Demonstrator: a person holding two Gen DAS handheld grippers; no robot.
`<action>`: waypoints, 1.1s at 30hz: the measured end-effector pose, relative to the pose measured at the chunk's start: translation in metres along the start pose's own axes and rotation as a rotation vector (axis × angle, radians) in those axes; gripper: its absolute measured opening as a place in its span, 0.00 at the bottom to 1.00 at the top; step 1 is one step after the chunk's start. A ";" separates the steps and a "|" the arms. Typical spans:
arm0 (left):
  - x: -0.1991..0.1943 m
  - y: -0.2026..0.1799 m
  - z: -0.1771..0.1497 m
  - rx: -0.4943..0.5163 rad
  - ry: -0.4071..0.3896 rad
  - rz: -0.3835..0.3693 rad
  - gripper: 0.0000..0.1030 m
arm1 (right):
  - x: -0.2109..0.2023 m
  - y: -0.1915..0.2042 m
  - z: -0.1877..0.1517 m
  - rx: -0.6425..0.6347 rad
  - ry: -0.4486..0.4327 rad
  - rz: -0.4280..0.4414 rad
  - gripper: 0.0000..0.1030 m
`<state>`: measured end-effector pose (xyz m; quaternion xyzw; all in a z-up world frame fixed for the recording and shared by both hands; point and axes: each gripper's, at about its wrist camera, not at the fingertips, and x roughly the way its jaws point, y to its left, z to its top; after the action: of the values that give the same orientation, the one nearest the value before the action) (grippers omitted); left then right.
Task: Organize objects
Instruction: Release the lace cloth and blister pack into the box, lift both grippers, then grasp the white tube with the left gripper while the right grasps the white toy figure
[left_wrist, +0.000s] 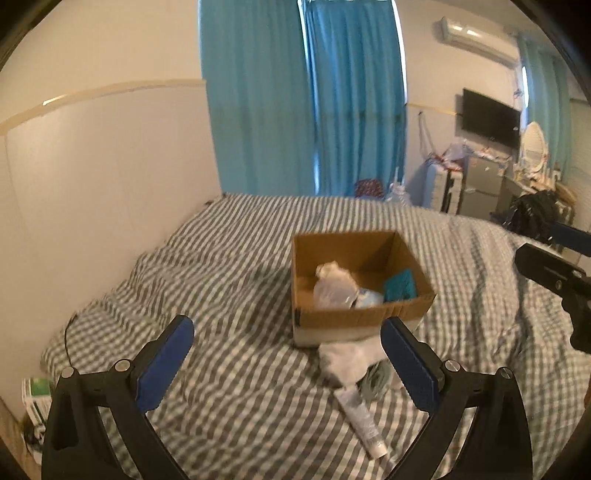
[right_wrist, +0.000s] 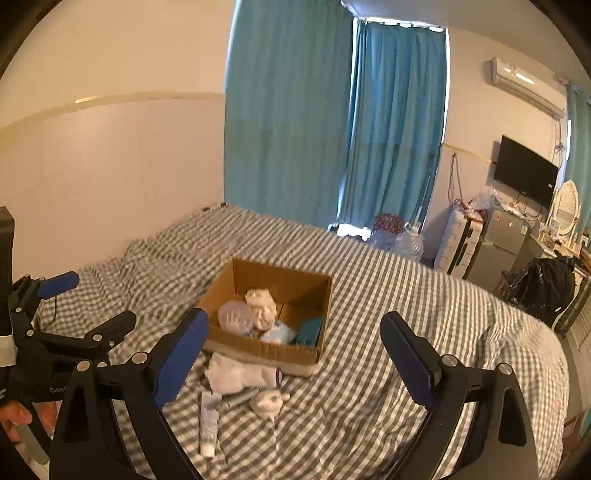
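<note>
An open cardboard box (left_wrist: 369, 314) (right_wrist: 295, 275) sits on the checked bed and holds a white bundle (right_wrist: 261, 302), a lilac mesh ball (right_wrist: 235, 316), a pale blue item (right_wrist: 277, 332) and a teal cloth (right_wrist: 309, 330). In front of the box lie a white cloth (right_wrist: 236, 374), a white tube (right_wrist: 209, 421) (left_wrist: 362, 421) and a small white toy (right_wrist: 269, 403). My left gripper (left_wrist: 288, 362) is open and empty, above the bed near the box. My right gripper (right_wrist: 295, 354) is open and empty, above these items. The left gripper also shows at the left of the right wrist view (right_wrist: 88, 302).
The grey-and-white checked bed (right_wrist: 406, 332) fills the foreground, against a white wall on the left. Blue curtains (right_wrist: 332, 129) hang behind. A suitcase, small fridge (right_wrist: 506, 240), TV, mirror and a black bag (right_wrist: 543, 288) stand at the right.
</note>
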<state>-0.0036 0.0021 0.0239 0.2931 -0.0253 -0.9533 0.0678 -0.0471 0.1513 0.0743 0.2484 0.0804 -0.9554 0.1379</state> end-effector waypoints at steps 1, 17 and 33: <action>0.001 -0.002 -0.007 0.000 -0.001 0.014 1.00 | 0.005 -0.001 -0.006 -0.002 0.011 0.004 0.92; 0.087 -0.049 -0.115 -0.049 0.209 0.039 0.96 | 0.135 -0.023 -0.131 0.045 0.272 0.053 0.92; 0.111 -0.062 -0.124 0.071 0.287 -0.156 0.29 | 0.182 0.006 -0.146 0.027 0.354 0.114 0.92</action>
<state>-0.0315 0.0466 -0.1460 0.4297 -0.0261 -0.9025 -0.0138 -0.1318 0.1377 -0.1422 0.4185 0.0764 -0.8884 0.1724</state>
